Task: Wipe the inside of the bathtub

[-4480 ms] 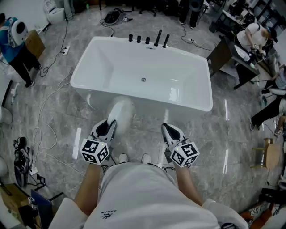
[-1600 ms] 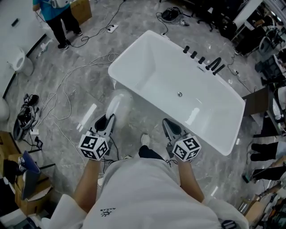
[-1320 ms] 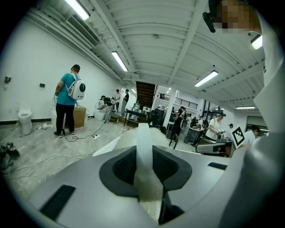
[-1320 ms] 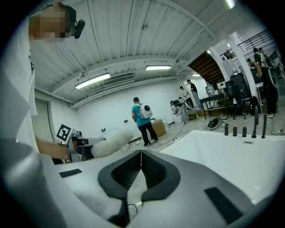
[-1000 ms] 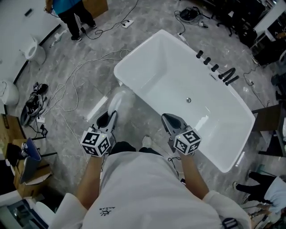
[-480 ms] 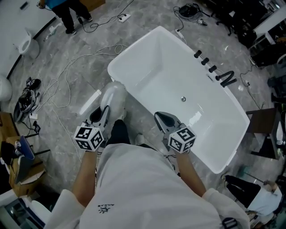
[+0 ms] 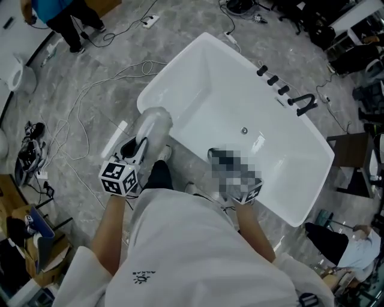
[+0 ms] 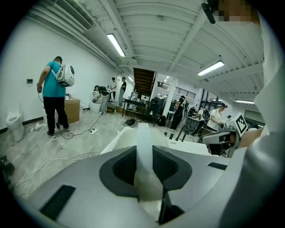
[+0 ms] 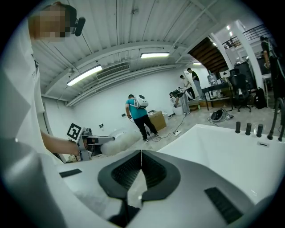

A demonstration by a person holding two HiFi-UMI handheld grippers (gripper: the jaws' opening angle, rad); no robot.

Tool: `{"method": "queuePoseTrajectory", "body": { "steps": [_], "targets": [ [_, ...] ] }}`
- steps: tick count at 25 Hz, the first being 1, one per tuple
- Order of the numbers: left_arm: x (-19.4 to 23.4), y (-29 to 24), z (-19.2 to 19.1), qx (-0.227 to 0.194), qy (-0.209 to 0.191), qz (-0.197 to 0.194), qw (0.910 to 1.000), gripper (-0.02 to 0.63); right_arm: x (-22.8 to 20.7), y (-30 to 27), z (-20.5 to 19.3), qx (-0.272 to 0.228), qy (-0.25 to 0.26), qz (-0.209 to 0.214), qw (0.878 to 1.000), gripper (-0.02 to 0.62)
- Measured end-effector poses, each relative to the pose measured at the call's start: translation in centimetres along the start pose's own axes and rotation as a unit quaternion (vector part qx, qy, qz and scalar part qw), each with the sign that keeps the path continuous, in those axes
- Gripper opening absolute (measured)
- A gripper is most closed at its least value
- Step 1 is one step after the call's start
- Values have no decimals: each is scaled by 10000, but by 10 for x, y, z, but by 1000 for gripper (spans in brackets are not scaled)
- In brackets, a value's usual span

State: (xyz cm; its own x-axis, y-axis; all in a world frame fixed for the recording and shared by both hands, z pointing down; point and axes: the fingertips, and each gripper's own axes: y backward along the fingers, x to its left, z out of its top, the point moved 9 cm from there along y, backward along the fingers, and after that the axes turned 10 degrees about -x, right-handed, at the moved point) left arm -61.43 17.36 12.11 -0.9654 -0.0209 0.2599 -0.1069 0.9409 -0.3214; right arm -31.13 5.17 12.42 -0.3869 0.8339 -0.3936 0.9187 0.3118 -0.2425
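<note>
The white bathtub [image 7: 240, 90] lies diagonally ahead of me, with a drain [image 7: 244, 130] in its floor and black taps [image 7: 282, 93] on the far rim. My left gripper [image 7: 139, 144] is shut on a fluffy white cloth [image 7: 151, 126], held over the floor just outside the tub's near left corner. The left gripper view shows that cloth [image 8: 143, 133] pinched between the jaws of the left gripper [image 8: 143, 153]. My right gripper [image 7: 221, 159], partly under a mosaic patch, hovers by the near rim. The right gripper [image 9: 141, 153] has its jaws pressed together with nothing between them. The tub [image 9: 231, 156] is to its right.
Cables [image 7: 90, 102] trail over the grey marble floor left of the tub. A person in a teal top [image 7: 60, 15] stands at the far left near a white toilet [image 7: 12, 69]. A dark stand [image 7: 354, 168] and another person [image 7: 348, 246] are at the right.
I have walked round towards the tub's left end, so it now lies diagonally and closer. The left gripper has carried the cloth up towards the tub's near corner. Both grippers stay shut.
</note>
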Motion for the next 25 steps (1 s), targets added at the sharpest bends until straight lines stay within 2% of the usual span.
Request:
{"method": "queuePoseTrajectory", "body": {
  "steps": [7,10,14,17,22,25],
  "targets": [
    [68,-62,22,536,-361,-489,9967,91,-8,-71,26,66,63,-153,9998,20],
    [90,-90,24,759,-543,-752,9928,91,-11,-95,31,68,92,-252,9996,20],
    [107,-126,17,1090,-597,-1139,9857,91,-17,-108,25,142,6,-491,9987,20],
    [123,-155,8,1359,-725,-1385,9783,91,-23,-119,18,239,-40,-602,9979,20],
    [148,-191,-9,1945,-1193,-1792,9570,91,-23,-139,4,525,-157,-743,9957,20],
    [149,-210,-29,2209,-1274,-1880,9485,91,-32,-136,-14,573,-349,-791,9946,20]
  ]
}}
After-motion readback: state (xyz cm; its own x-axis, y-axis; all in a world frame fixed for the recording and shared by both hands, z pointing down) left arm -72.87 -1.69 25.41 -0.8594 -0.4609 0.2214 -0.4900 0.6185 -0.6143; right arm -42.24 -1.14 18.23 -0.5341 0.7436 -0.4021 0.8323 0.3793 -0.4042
